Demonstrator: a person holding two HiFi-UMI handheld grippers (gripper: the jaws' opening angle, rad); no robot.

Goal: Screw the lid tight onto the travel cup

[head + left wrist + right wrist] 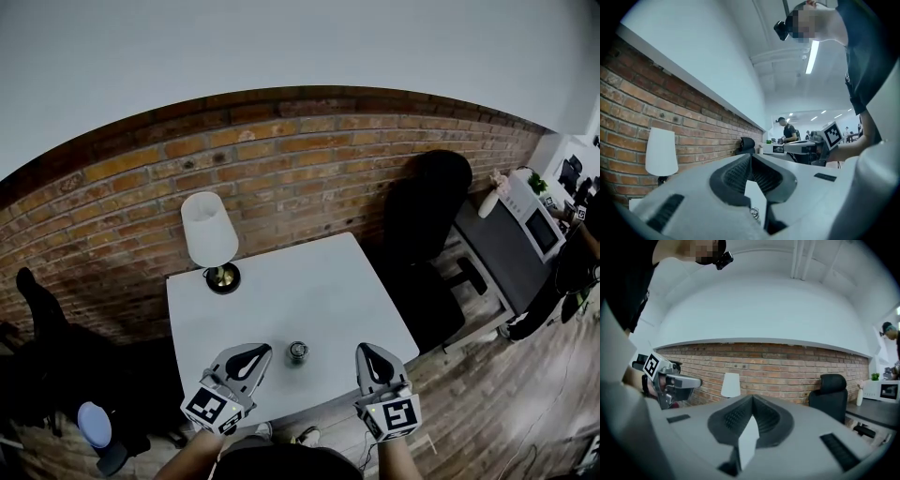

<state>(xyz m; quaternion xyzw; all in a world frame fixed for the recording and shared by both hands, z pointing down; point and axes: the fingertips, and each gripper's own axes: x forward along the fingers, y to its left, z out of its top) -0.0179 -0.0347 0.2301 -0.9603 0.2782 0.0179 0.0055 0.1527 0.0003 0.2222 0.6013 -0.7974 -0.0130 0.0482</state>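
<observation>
**Both tongs closed and empty, cup standing alone between them**

Nearest the person, two grey plastic tongs are held low over the front edge of the table. Each carries one cube with black-and-white square markers, so two cubes in all. The left gripper (251, 357) sits at 7 o'clock from the table's middle and the right gripper (372, 359) at 5 o'clock. In each gripper's own view the two dark, ribbed pads meet in a narrow V with nothing between them, so both are closed on air.

Between the two tips, at 6 o'clock and close to the front edge, stands the one travel cup (298, 352). It is small and round, dark with a shiny rim, upright, and touches neither gripper. From above it is too small to tell whether the lid is on it.

The table (309, 291) is a single square with a smooth, matt white top. At its 11 o'clock corner stands one lamp (209, 230) with a white tapered shade, a brass-coloured stem and a round black foot. It is well apart from the cup.

Beyond the table, at 2 o'clock, is one black office chair (427, 216) with a rounded, padded back. Further out, at 3 o'clock, one white microwave (536, 225) rests on a dark counter, and a person (572, 267) in dark clothes is near it. The floor is wood planking.

Furthest back, a rough red brick wall (281, 159) runs behind the table, with a plain pale wall above it.
</observation>
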